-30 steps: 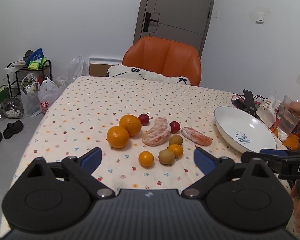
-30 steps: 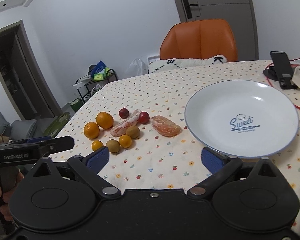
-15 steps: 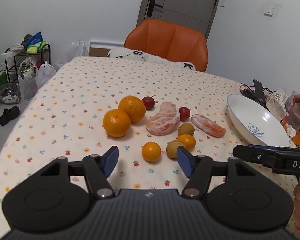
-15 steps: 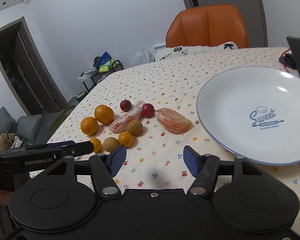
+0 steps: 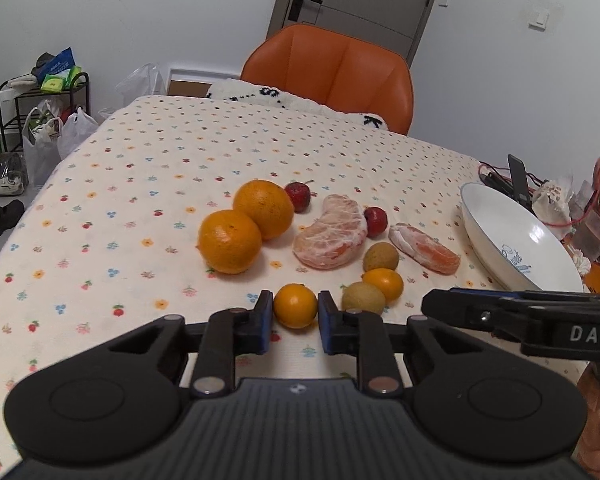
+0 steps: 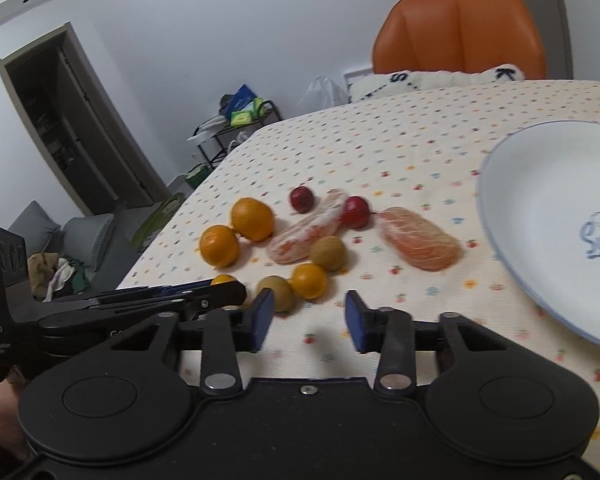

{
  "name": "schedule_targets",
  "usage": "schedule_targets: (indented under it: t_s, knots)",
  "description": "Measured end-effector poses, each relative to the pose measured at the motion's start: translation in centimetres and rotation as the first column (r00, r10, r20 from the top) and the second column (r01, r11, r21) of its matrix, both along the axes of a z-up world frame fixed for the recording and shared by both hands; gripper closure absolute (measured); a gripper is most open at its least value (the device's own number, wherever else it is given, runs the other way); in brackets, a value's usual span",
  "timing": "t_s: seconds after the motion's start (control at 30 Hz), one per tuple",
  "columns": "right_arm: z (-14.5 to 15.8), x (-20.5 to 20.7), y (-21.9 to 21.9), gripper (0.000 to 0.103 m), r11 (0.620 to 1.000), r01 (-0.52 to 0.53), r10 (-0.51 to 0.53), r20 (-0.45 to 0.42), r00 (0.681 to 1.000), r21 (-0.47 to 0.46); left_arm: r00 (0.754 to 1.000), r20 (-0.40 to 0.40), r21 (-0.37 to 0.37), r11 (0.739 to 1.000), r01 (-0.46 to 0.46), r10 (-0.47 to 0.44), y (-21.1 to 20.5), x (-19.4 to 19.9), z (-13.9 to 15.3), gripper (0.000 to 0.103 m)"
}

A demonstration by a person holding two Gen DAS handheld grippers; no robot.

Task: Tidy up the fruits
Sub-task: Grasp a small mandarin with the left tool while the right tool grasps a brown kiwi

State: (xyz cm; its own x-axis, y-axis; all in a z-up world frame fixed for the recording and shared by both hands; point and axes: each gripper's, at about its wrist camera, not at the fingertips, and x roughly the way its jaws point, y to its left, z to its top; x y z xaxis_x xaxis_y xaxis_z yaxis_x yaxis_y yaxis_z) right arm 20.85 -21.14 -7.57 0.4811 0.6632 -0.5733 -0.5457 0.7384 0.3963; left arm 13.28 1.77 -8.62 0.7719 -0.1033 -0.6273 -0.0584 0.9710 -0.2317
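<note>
Left wrist view. Left gripper (image 5: 295,316): jaws pinching a small orange (image 5: 295,305), blue pads against both its sides; the fruit sits on the worktop (image 5: 148,184), a cloth with a small flower print. Landmark: peeled citrus half (image 5: 331,233). Touching pair of large oranges (image 5: 246,226) to its left. One red fruit (image 5: 298,197) beyond it on the left, a second red fruit (image 5: 376,221) touching its right end. Peeled segment (image 5: 425,248) to its right. Brown-green fruit (image 5: 381,257) just right of its near edge; a second small orange (image 5: 384,284) and a greenish fruit (image 5: 363,298) nearer still, side by side. White plate (image 5: 500,240), blue lettering, at far right, holding no fruit. Right gripper's finger (image 5: 500,308) crosses the lower right. Orange chair (image 5: 332,76) beyond the worktop.

Right wrist view. Right gripper (image 6: 307,320): jaws spread, nothing between them, over bare cloth. Same landmark, peeled citrus half (image 6: 306,236): large oranges (image 6: 236,236) to its left, red fruits (image 6: 302,199) and (image 6: 355,212) behind it, peeled segment (image 6: 420,244) to its right, brown-green fruit (image 6: 329,253) in front. Gripped small orange (image 6: 222,280) mostly hidden behind the left gripper's finger (image 6: 148,300). White plate (image 6: 540,200) at right.
</note>
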Motion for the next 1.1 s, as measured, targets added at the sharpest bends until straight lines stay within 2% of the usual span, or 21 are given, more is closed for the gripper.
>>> schedule_targets:
  t_s: [0.17,0.53,0.6,0.63,1.1]
  knots:
    - [-0.2,0.2,1.6,0.067,0.999,-0.032,0.032,-0.016,0.999,0.0,1.0,0.002,0.0,1.0,-0.017,0.017,1.3,-0.3,0.4,0.081]
    - [-0.8,1.0,4.0,0.067,0.999,-0.025,0.024,-0.031,0.999,-0.029,1.0,0.01,-0.009,1.0,-0.028,0.028,2.8,-0.9,0.7,0.081]
    - [-0.9,1.0,4.3,0.07,0.999,-0.027,0.026,-0.021,0.999,-0.036,1.0,0.012,-0.014,1.0,-0.028,0.028,2.9,-1.0,0.8,0.081]
    - [-0.9,1.0,4.4,0.078,0.999,-0.025,0.024,-0.019,1.0,-0.043,0.999,0.013,-0.016,0.999,-0.029,0.029,3.0,-1.0,0.8,0.081]
    - [1.0,0.2,1.9,0.078,1.0,-0.002,0.002,0.034,0.999,0.012,0.999,0.05,-0.009,1.0,-0.019,0.02,2.0,-1.6,2.1,0.081]
